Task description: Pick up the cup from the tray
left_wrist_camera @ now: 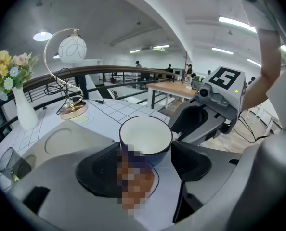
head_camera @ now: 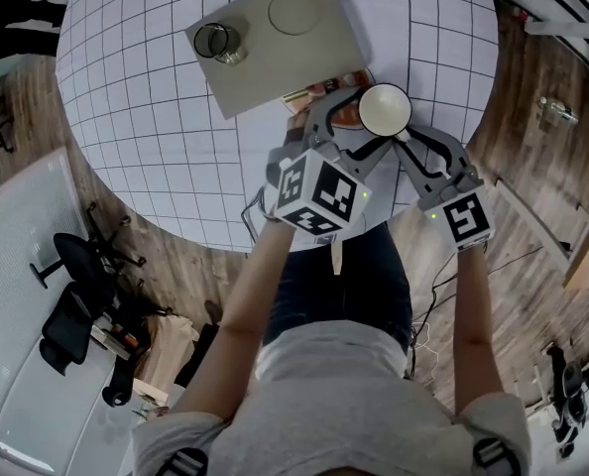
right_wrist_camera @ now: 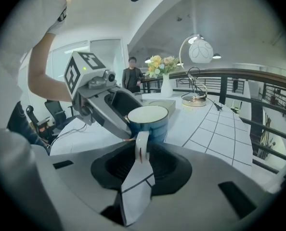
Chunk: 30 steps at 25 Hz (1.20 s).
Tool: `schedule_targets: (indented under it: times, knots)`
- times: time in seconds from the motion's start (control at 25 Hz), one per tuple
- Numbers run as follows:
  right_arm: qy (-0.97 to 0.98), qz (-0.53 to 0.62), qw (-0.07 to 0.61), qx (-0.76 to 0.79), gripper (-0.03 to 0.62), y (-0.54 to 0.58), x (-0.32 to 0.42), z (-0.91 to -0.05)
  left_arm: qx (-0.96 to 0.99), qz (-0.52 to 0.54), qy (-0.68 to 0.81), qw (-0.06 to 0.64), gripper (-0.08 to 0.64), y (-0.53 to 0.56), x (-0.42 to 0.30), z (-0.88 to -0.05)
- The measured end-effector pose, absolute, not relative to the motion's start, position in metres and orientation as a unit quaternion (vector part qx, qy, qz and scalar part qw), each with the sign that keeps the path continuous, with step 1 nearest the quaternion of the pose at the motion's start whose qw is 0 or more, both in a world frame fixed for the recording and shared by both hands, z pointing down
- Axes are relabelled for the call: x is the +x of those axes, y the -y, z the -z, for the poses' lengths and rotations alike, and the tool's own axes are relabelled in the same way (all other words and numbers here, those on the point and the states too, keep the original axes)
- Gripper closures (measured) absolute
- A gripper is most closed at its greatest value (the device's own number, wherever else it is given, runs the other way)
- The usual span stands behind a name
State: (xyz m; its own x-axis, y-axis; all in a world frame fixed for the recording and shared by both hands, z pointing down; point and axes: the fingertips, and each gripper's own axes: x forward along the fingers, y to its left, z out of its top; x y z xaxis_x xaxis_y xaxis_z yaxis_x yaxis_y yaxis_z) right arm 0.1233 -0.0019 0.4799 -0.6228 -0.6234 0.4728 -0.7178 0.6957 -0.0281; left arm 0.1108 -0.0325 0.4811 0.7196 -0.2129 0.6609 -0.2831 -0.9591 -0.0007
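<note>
At the near edge of the surface (head_camera: 136, 87), well clear of the tray (head_camera: 304, 58), the cup (head_camera: 385, 109) is being held by the right hand-held gripper (right_wrist_camera: 142, 146), whose jaws are pinching its handle. The left hand-held gripper (left_wrist_camera: 148, 148) is keeping its jaws wide, flanking the cup's body. A glass (head_camera: 215, 41) is standing on the tray's corner.

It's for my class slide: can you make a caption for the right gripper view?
The right tongs pinch the cup by its handle, a lamp and flowers behind.
</note>
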Motion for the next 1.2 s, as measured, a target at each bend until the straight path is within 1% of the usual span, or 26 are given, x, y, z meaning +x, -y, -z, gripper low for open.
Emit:
schedule_targets:
  times: [0.08,0.16,0.44,0.6,0.84,1.04,1.2]
  knots:
    - [0.891,-0.126,0.171,0.401,0.497,0.008,0.125,-0.467,0.927,-0.342,0.14,0.062,0.225,0.033,0.107,-0.479]
    - [0.885,-0.14,0.144,0.42,0.491,0.011,0.13,-0.456,0.929,-0.331,0.148,0.077,0.225,0.033,0.102,-0.474]
    - [0.867,-0.114,0.119,0.47,0.489,0.02,0.132,-0.406,0.938,-0.231,0.212,0.147,0.23,0.047,0.064,-0.426]
    - [0.866,-0.104,0.095,0.48,0.489,0.024,0.123,-0.376,0.93,-0.192,0.271,0.157,0.275,0.061,0.03,-0.402]
    - [0.873,-0.102,0.024,0.477,0.489,0.047,0.079,-0.327,0.905,-0.173,0.349,0.17,0.279,0.077,-0.018,-0.391]
    - [0.88,-0.097,-0.026,0.463,0.489,0.074,0.025,-0.293,0.861,-0.183,0.435,0.189,0.276,0.11,-0.058,-0.409]
    - [0.896,-0.094,-0.036,0.433,0.489,0.079,-0.012,-0.283,0.823,-0.216,0.485,0.203,0.253,0.133,-0.072,-0.435]
